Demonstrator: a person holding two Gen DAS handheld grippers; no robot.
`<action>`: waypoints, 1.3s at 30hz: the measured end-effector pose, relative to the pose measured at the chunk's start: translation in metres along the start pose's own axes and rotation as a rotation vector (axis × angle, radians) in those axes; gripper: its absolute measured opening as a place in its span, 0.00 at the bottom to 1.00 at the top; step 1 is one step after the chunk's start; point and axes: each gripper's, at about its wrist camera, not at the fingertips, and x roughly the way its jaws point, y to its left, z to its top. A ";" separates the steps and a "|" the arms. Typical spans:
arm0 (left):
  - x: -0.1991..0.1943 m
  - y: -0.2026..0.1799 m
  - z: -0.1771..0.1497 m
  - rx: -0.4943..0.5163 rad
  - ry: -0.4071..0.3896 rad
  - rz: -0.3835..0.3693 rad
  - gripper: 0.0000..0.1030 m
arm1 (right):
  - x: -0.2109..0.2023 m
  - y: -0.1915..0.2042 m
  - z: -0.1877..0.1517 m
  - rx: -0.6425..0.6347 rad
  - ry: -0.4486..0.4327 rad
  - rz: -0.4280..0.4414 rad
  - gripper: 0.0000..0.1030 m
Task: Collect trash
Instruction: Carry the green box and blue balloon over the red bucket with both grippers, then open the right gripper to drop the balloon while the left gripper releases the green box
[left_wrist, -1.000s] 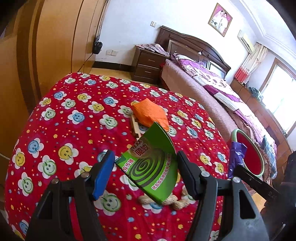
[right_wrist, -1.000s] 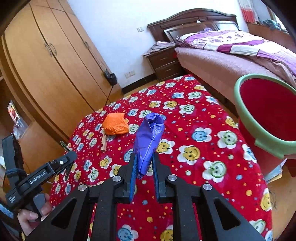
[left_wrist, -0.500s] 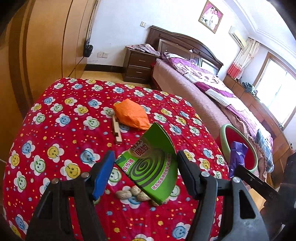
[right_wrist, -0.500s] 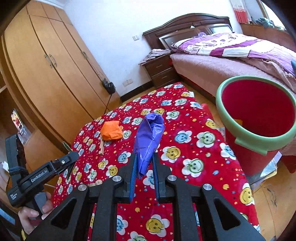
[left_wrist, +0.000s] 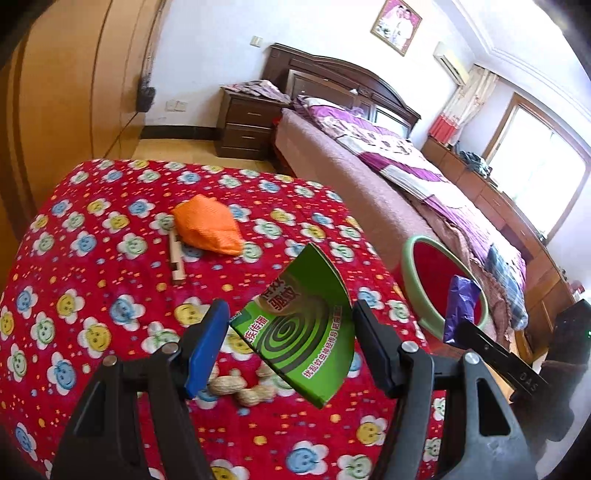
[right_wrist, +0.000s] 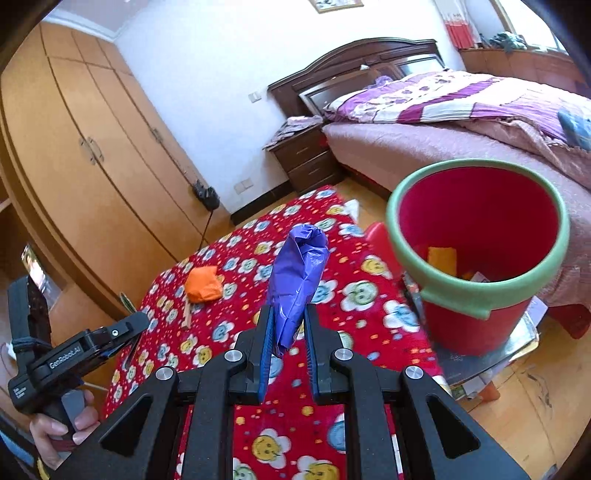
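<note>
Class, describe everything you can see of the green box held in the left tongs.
The green box is flat printed cardboard with a dark spiral coil picture, Chinese lettering and a brownish patch near its top. It hangs tilted, one corner pointing down, above the red flowered cloth. The left tongs clamp its two side edges; nothing else touches it. Peanuts lie on the cloth below it.

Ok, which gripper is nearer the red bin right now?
Right. The right gripper, shut on the purple wrapper, is beside the red bin; the left gripper, holding the green box, sits farther back over the table.
</note>
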 end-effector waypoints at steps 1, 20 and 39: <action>0.000 -0.005 0.001 0.011 -0.003 -0.006 0.66 | -0.002 -0.004 0.001 0.004 -0.005 -0.003 0.15; 0.058 -0.103 0.011 0.185 0.044 -0.105 0.66 | -0.023 -0.099 0.034 0.126 -0.101 -0.160 0.16; 0.121 -0.189 0.014 0.364 0.082 -0.169 0.66 | -0.034 -0.153 0.038 0.202 -0.165 -0.262 0.29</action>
